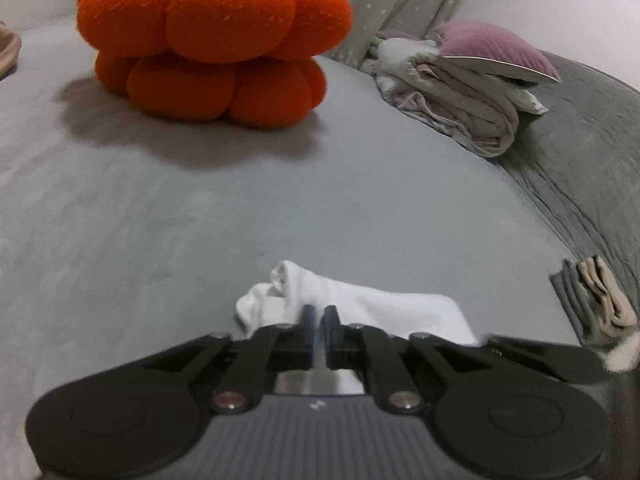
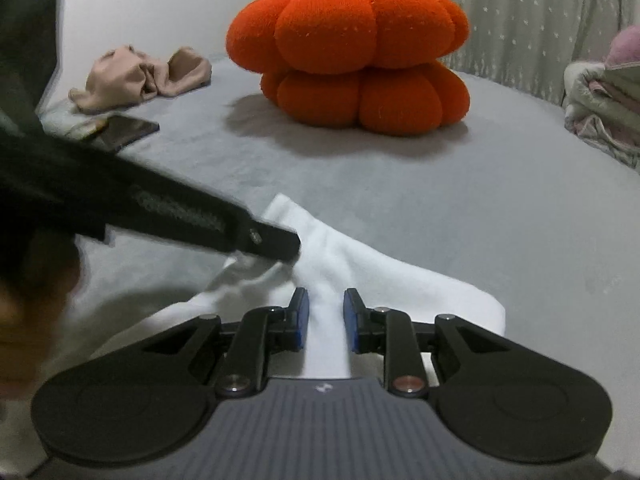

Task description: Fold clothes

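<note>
Mid-fold on white sock (image 2: 360,280): left gripper (image 1: 319,316) nearly closed, grip unclear; right gripper (image 2: 325,308) pinches sock. Next, flatten.

Big orange pumpkin-shaped plush cushion (image 2: 352,60) with a green knitted top sits on the grey bed cover (image 1: 280,200). Dark flat phone (image 2: 124,130) lies left of it. Purple pillow (image 1: 496,50) rests on a folded pale quilt (image 1: 452,100), right. Star-dotted grey curtain (image 2: 520,20) behind.
</note>
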`<state>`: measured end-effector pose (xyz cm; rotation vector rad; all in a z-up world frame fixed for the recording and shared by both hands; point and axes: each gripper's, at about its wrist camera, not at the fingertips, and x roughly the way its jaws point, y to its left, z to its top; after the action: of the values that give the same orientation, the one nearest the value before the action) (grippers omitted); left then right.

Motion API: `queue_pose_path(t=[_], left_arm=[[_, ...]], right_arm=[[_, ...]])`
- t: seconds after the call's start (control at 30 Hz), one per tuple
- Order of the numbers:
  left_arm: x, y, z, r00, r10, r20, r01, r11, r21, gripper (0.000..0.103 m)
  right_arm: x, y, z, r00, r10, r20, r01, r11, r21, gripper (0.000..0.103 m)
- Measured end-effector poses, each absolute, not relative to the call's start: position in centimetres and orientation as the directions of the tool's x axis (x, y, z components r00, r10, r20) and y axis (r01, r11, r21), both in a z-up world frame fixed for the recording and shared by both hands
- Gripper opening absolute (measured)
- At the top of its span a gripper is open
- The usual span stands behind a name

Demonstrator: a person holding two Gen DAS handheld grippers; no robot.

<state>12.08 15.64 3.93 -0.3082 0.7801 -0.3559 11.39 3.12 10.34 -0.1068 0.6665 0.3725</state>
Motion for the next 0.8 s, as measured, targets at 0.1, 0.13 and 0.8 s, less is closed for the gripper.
queue_pose_path(t=[0.1,0.13,0.8], left_arm=[[12.0,15.7,3.7,0.651,-0.42,-0.633,0.197,0.898,-0.393,0.005],[12.0,15.8,3.7,0.649,-0.419,-0.635,0.197,0.899,-0.392,0.005],[11.4,15.9,3.9,0.655,-0.394,-0.645,0.193,0.912,-0.361,0.005]], right_arm=[[9.6,1.9,10.8,0.738,0.312,-0.598,-0.345,0.936,0.063,0.025],[8.7,1.5,10.9,0.748,0.31,-0.587,-0.332,0.94,0.073,0.025],[2.6,1.9,10.0,0.805,0.235,-0.544,-0.23,0.97,0.078,0.023]])
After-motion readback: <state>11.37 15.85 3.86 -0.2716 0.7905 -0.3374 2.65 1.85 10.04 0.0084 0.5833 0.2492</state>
